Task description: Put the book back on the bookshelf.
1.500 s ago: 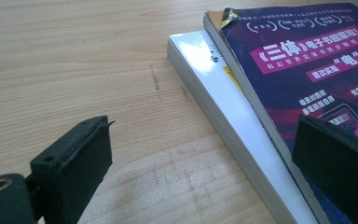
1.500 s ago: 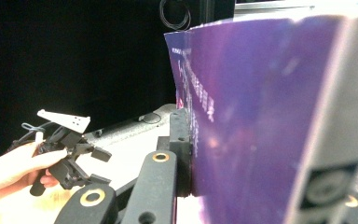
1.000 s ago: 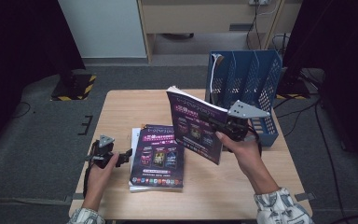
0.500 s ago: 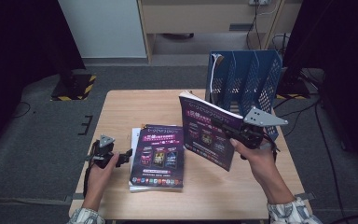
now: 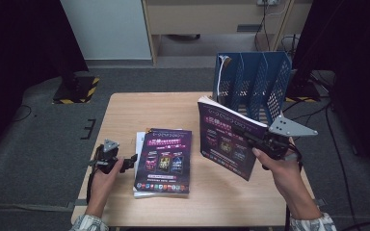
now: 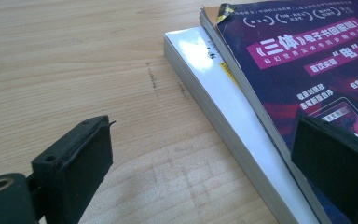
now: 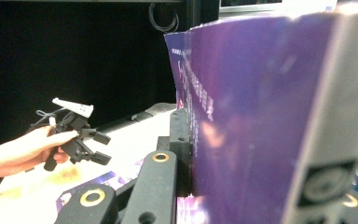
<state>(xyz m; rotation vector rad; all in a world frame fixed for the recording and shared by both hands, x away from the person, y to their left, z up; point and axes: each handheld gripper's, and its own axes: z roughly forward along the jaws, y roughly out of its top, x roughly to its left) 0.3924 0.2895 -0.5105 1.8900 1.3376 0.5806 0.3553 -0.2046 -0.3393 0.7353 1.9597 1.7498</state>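
Note:
My right gripper (image 5: 255, 140) is shut on a purple magazine (image 5: 224, 139) and holds it upright above the right side of the table, just in front of the blue file rack (image 5: 257, 82). In the right gripper view the magazine (image 7: 251, 107) stands clamped between both jaws. A second purple magazine (image 5: 166, 159) lies on a white book (image 6: 214, 107) near the table's middle. My left gripper (image 5: 129, 161) rests low at the left of that stack, open, with its jaws either side of the stack's corner (image 6: 242, 140) and not pressing on it.
The wooden table (image 5: 139, 110) has bare room at the back left and front right. The rack has several upright slots, and papers stand in the leftmost one (image 5: 221, 72). Dark floor and a pale cabinet lie beyond the table.
My right hand has carried the upright magazine to the right, closer to the file rack. The left hand and the stack have stayed where they were.

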